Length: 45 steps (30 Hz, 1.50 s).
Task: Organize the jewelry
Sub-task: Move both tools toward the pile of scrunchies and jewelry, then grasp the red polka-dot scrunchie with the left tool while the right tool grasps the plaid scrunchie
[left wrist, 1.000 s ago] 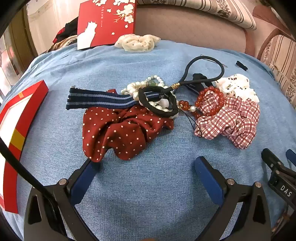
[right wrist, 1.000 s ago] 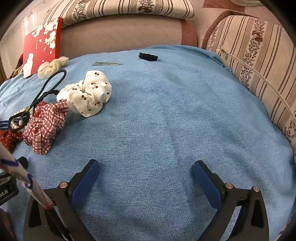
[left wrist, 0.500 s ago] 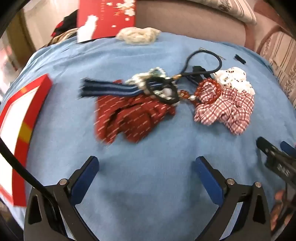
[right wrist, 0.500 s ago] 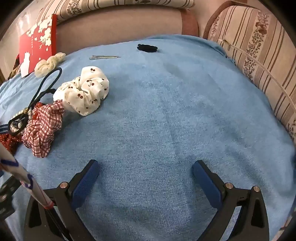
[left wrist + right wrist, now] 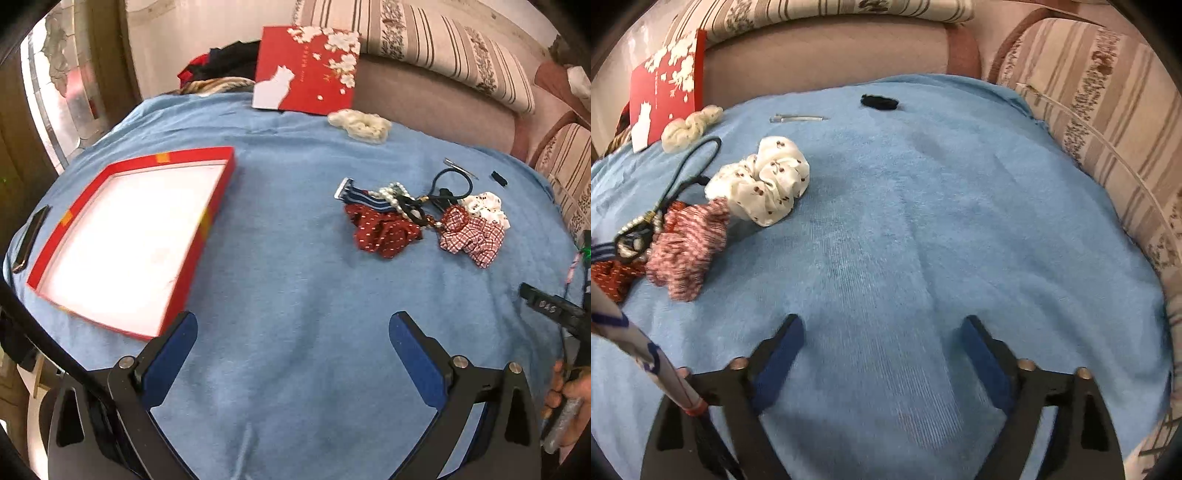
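Both wide apart, left gripper [image 5: 291, 334], right gripper [image 5: 882, 338]

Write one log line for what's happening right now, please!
left gripper: open, holding nothing | right gripper: open, holding nothing | red box: empty | jewelry pile: on blue cloth, untouched

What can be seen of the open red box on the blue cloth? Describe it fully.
The red box is a shallow, rectangular tray, apparently cardboard, with low red walls and a plain white inside that holds nothing visible. Orange-yellow patches mark its rim in a few spots. It lies flat and open on the blue cloth, left of the pile of scrunchies and apart from it. Its near corner lies close to the left gripper, not touching it.
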Tool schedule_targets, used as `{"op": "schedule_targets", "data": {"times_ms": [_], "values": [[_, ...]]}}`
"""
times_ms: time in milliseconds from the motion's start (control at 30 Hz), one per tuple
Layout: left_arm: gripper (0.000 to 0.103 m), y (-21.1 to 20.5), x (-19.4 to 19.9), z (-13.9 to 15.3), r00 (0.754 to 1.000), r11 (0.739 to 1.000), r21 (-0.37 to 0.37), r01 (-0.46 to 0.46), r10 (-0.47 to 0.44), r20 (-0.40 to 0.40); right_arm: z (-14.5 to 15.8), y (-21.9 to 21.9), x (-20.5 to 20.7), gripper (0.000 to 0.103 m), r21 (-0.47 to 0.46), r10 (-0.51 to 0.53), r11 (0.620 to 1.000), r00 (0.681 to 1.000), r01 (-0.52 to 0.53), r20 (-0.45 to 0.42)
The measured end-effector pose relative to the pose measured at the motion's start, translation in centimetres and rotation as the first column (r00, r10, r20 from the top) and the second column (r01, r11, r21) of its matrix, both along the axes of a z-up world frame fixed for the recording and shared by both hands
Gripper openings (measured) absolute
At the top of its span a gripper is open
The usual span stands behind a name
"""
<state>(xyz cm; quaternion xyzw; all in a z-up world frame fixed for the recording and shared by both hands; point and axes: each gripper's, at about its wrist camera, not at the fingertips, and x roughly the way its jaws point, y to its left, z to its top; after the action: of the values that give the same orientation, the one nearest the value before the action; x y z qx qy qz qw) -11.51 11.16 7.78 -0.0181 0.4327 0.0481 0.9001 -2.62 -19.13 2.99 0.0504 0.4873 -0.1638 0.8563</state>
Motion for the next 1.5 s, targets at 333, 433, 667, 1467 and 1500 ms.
{"op": "schedule_targets", "data": {"times_ms": [333, 433, 667, 1467, 1500], "values": [[0.103, -0.1, -1.0, 0.1, 1.000, 1.000, 0.012, 0.020, -0.020, 0.003, 7.0, 4.4, -3.3, 0.097, -0.087, 0.147, 0.988, 0.963, -0.130, 0.225], [0.103, -0.4, -1.1, 0.2, 0.999, 0.999, 0.019, 0.039, -0.039, 0.007, 6.7, 5.4, -2.8, 0.094, -0.053, 0.184, 0.983, 0.958, -0.177, 0.221], [0.103, -0.3, 1.2, 0.1, 0.997, 0.998, -0.002, 0.070, -0.070, -0.016, 5.6, 6.7, -1.6, 0.091, -0.052, 0.195, 0.981, 0.967, -0.189, 0.162], [0.087, -2.4, 12.2, -1.8, 0.964, 0.941, -0.250, 0.227, -0.253, -0.078, 1.2, 4.7, 3.6, 0.071, 0.281, 0.180, 0.937, 0.975, -0.209, 0.128], [0.087, -2.8, 12.9, -2.3, 0.960, 0.938, -0.259, 0.233, -0.263, -0.091, 1.1, 4.6, 3.8, 0.067, 0.288, 0.176, 0.935, 0.976, -0.206, 0.126]]}}
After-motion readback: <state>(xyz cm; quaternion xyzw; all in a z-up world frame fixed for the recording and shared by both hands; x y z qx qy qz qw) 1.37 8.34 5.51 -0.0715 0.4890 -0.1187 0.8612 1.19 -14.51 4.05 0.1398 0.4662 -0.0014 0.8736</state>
